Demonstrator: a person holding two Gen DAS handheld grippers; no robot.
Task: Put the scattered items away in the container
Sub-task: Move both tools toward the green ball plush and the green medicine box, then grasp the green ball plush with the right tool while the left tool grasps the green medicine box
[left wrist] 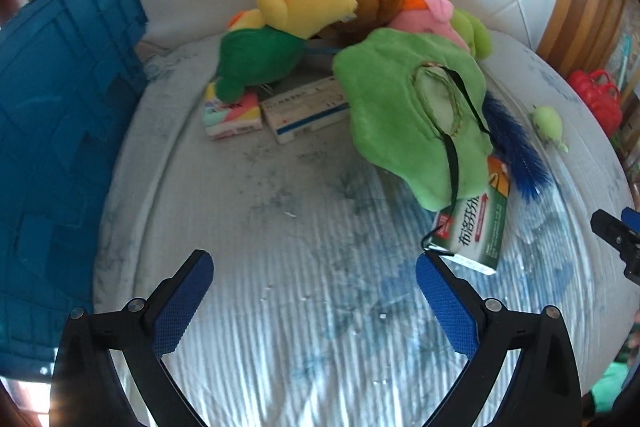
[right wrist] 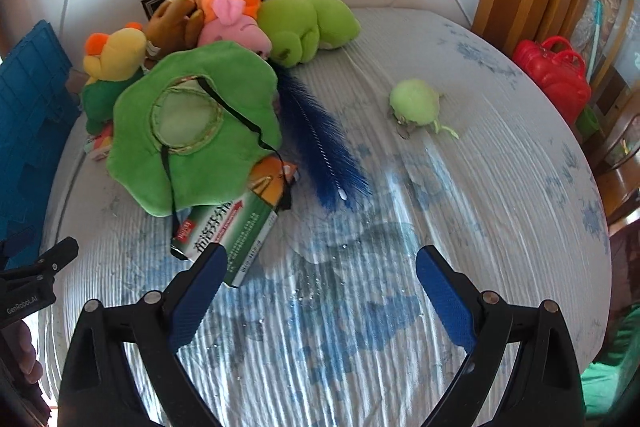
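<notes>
Right wrist view: right tool [right wrist: 320, 267] & left tool [left wrist: 314, 275] both wide open, empty, above bedsheet [right wrist: 480, 187].

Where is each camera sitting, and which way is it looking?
Left wrist view: sits on the left gripper, looking down along its open fingers at the bed, with the blue crate at its left; the right gripper's tip pokes in at the edge.
Right wrist view: sits on the right gripper, also open, looking down at the bed with the small green toy; the left gripper and a hand show.
Both see the green plush hat and green box.
</notes>
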